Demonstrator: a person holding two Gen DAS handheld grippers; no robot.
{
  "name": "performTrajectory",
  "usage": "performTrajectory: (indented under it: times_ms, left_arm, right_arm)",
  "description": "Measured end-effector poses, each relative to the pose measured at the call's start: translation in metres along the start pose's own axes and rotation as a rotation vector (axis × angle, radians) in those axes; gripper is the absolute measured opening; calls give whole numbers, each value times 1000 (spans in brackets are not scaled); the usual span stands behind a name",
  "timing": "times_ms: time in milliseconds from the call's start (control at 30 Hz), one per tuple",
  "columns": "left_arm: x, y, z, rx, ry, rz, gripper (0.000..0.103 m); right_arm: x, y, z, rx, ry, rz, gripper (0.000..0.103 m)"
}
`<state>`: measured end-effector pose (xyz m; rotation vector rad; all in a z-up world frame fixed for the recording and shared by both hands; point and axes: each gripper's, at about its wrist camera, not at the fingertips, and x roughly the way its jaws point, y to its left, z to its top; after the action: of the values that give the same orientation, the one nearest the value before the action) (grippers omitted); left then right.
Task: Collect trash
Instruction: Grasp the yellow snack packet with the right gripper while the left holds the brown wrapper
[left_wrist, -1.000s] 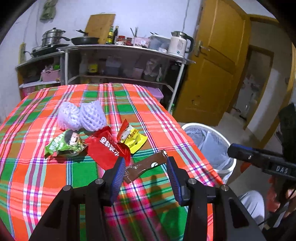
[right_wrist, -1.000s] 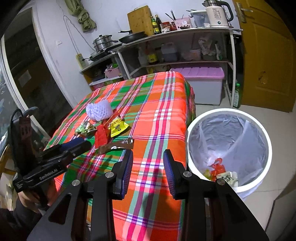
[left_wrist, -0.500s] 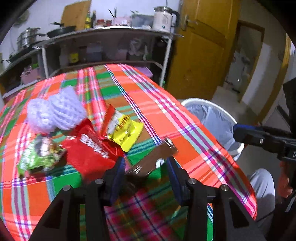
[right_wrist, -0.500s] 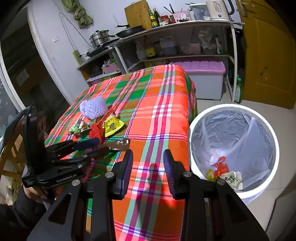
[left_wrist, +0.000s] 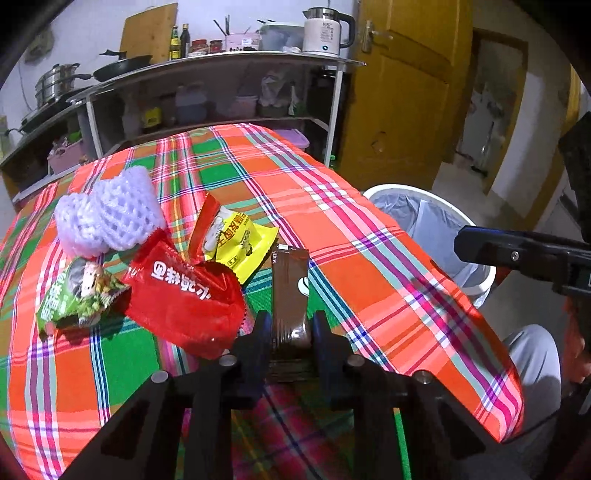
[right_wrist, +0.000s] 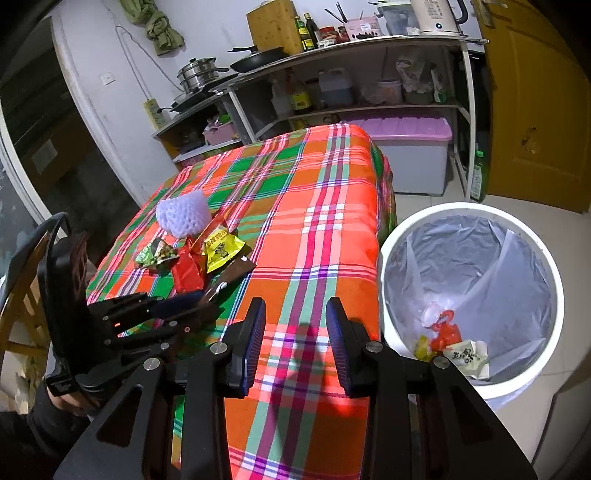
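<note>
My left gripper (left_wrist: 290, 325) is shut on a brown wrapper (left_wrist: 290, 291) that lies on the plaid tablecloth (left_wrist: 369, 266); the same wrapper (right_wrist: 236, 273) shows in the right wrist view. Beside it lie a red packet (left_wrist: 184, 295), a yellow packet (left_wrist: 236, 240), a green packet (left_wrist: 79, 291) and white foam net (left_wrist: 107, 216). My right gripper (right_wrist: 295, 325) is open and empty above the table's near right edge. The white bin (right_wrist: 469, 295) stands on the floor to the right with some trash inside.
A metal shelf rack (right_wrist: 351, 74) with pans, bottles and a kettle stands behind the table. A lidded plastic box (right_wrist: 410, 155) sits under it. A yellow door (right_wrist: 535, 103) is at the right. The bin (left_wrist: 424, 218) is beside the table's right edge.
My left gripper has moved forward and closed its jaws around the brown wrapper, which now points straight ahead. My right gripper has stayed open, nearly still.
</note>
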<state>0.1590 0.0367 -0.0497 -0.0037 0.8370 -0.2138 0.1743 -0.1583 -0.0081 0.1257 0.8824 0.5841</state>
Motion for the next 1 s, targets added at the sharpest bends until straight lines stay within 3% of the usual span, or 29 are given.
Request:
performTrajectory:
  times_ms: [433, 600, 667, 1000]
  left_arm:
    - [-48, 22, -19, -138, -108, -9, 22]
    - [-63, 45, -25, -217, -141, 18, 22]
    - [-65, 54, -27, -237, -149, 26, 22]
    - [-70, 75, -33, -274, -169, 39, 22]
  right_arm:
    - [11, 18, 11, -53, 3, 16, 35]
    - [31, 35, 23, -116, 20, 41, 35]
    - [43, 43, 27, -158, 34, 42, 41]
    - [96, 77, 50, -321, 80, 38, 45]
